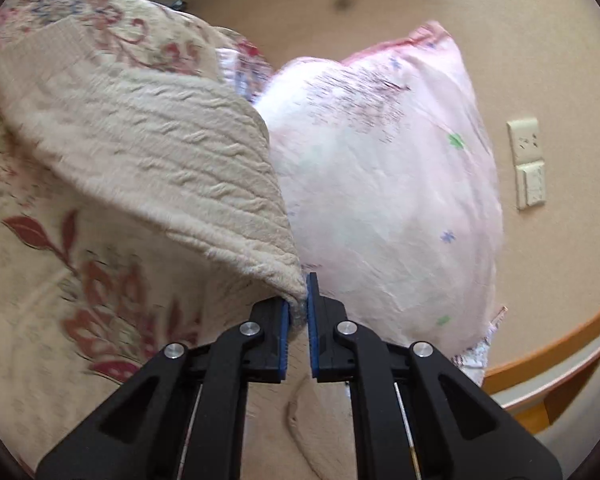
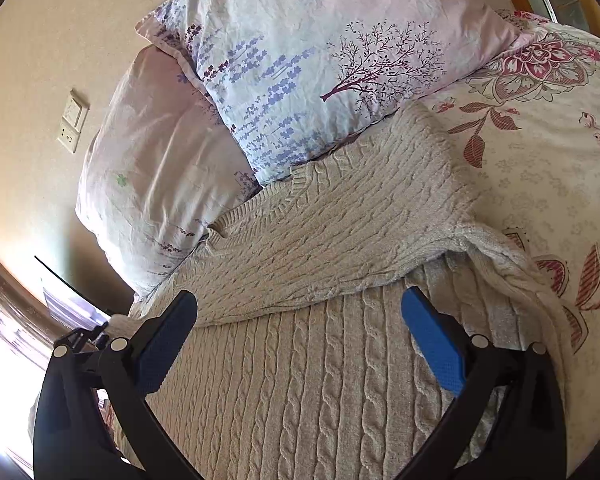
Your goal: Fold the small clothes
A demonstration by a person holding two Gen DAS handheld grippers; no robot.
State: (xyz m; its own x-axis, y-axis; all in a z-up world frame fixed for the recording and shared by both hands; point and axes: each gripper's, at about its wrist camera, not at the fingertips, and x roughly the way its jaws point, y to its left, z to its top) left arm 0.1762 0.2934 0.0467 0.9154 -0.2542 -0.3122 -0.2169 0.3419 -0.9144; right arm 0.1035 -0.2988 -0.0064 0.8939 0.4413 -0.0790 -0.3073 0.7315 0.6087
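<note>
A beige cable-knit sweater (image 2: 308, 360) lies on a floral bedspread (image 2: 540, 168), its upper part folded over the body. My right gripper (image 2: 300, 320) is open and empty, its blue pads just above the sweater at the fold's edge. My left gripper (image 1: 299, 312) is shut on a corner of the sweater (image 1: 148, 152) and holds that part lifted off the bed. The lifted knit sweeps up and left and hides the bed behind it.
Pink and lavender printed pillows (image 2: 300, 60) lean against the beige wall at the bed's head, touching the sweater's collar; one also shows in the left wrist view (image 1: 380, 180). A wall socket and switch (image 1: 530, 160) sit beside them. A wooden bed frame (image 1: 548, 364) runs at lower right.
</note>
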